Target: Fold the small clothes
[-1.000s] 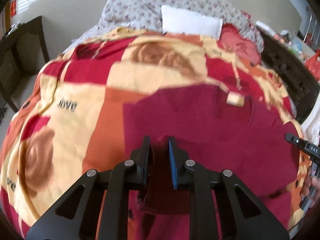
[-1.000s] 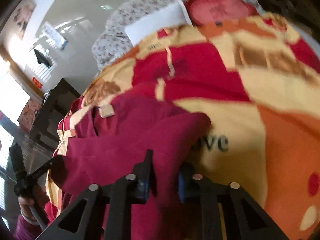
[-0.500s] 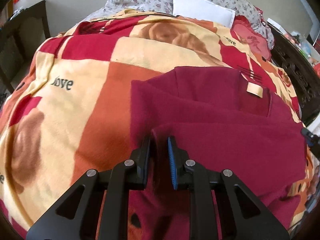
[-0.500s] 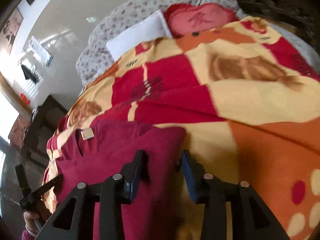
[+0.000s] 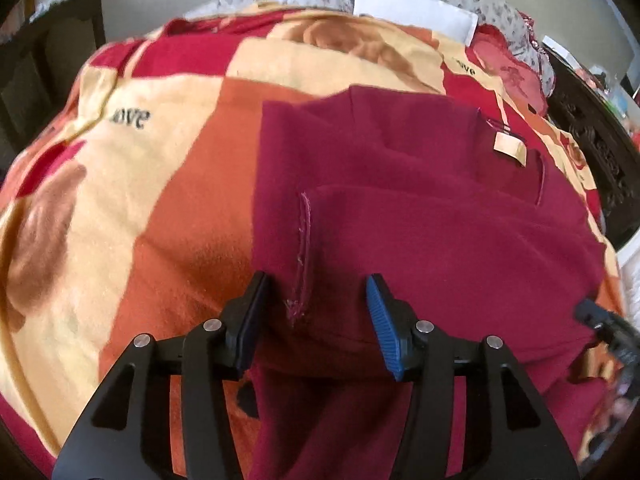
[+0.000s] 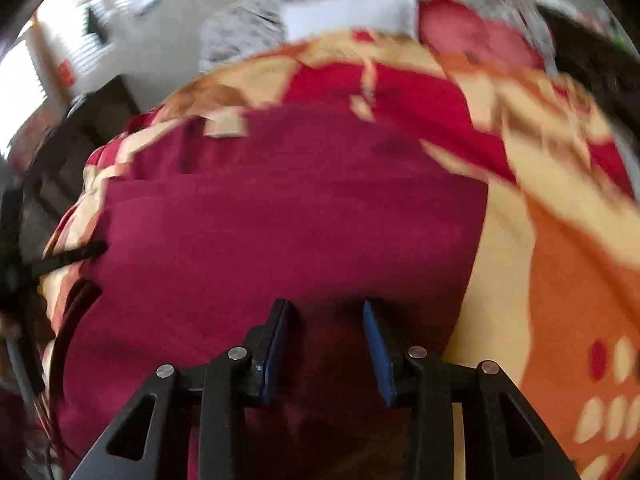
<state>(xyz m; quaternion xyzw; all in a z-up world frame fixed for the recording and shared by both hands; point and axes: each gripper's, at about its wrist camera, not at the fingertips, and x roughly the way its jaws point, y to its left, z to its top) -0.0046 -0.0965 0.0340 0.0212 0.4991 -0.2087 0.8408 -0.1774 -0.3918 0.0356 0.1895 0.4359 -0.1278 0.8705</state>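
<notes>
A maroon garment lies on the patterned blanket, its near part folded up over the rest, a beige neck label at the far side. My left gripper hangs just over the fold's left hem. Its jaws are opening; the hem lies between them and neither pad presses it. In the right wrist view the garment fills the middle, blurred. My right gripper is open over the garment's near right part, gripping nothing. The cloth under both grippers' bases is hidden.
The red, cream and orange blanket covers the bed. A white pillow and floral pillows lie at the head. Dark wooden furniture flanks the bed. The right gripper's tip shows at the left view's right edge.
My left gripper sank with the pinched fold, then spread its jaws and let the cloth drop flat. The right gripper let go of its corner earlier and swung left over the garment.
</notes>
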